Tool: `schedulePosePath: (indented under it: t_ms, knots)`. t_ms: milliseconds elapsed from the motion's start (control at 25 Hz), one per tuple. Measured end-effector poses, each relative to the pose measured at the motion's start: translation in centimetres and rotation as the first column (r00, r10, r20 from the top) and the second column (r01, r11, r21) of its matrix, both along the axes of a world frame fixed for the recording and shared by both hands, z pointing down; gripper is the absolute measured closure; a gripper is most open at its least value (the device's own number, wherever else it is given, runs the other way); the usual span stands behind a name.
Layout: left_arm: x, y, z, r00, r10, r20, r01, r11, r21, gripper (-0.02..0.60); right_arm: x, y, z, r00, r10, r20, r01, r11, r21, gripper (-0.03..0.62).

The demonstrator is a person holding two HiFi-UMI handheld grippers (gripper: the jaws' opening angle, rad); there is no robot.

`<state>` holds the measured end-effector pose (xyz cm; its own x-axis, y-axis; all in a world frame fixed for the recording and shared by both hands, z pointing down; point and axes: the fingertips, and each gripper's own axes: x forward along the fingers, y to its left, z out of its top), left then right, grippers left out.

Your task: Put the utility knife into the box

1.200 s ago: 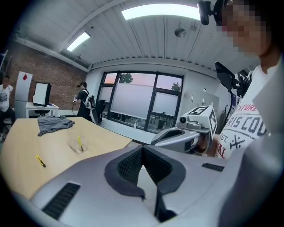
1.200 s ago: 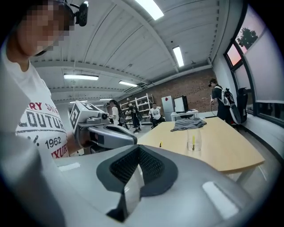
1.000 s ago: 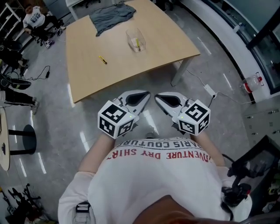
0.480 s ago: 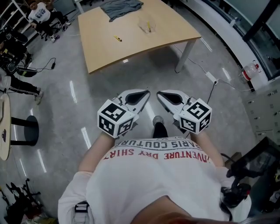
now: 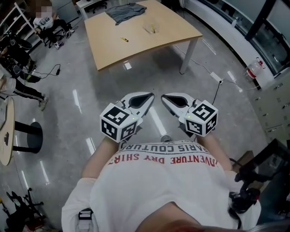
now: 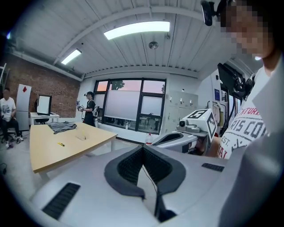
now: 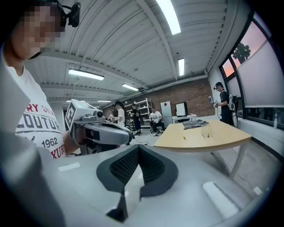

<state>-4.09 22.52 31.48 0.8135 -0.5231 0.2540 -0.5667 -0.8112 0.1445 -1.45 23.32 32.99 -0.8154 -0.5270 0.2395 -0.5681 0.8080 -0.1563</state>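
Note:
The yellow utility knife (image 5: 123, 39) lies on the wooden table (image 5: 149, 43) far ahead, left of a small clear box (image 5: 151, 28) with something yellow inside. Both also show small in the left gripper view, the knife (image 6: 61, 144) and the box (image 6: 80, 137), and in the right gripper view, the knife (image 7: 184, 137) and the box (image 7: 205, 130). My left gripper (image 5: 146, 99) and right gripper (image 5: 168, 99) are held side by side close to the person's chest, over the floor, well short of the table. Each is shut with nothing between its jaws: left gripper (image 6: 143, 150), right gripper (image 7: 138, 149).
A grey cloth (image 5: 125, 11) lies at the table's far end. Glossy floor lies between me and the table. Seated people and chairs are at far left (image 5: 43, 20), a round table's edge (image 5: 5, 136) is on the left, and a cable (image 5: 216, 90) and a water bottle (image 5: 253, 71) are on the right.
The table with knife and box has slid up and shrunk in the head view, standing farther off. Both grippers keep the same shut pose near the chest.

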Motion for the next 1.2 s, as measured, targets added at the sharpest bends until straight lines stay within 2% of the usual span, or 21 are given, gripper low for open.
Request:
schedulePosePath:
  t_ms: [160, 520, 1200]
  knots:
    - [0.2, 1.6, -0.2, 1.000, 0.008, 0.001, -0.008, 1.000, 0.000, 0.580, 0.8, 1.4, -0.8, 1.000, 0.028, 0.010, -0.028, 1.000, 0.007, 0.592]
    - [2.4, 1.8, 0.5, 0.998, 0.053, 0.019, -0.053, 0.999, 0.011, 0.580, 3.0, 1.6, 0.0, 0.998, 0.066, 0.026, -0.066, 0.998, 0.011, 0.592]
    - [3.8, 1.9, 1.4, 0.996, 0.081, 0.036, -0.081, 0.997, 0.006, 0.580, 4.0, 1.8, 0.5, 0.996, 0.081, 0.025, -0.081, 0.997, 0.013, 0.593]
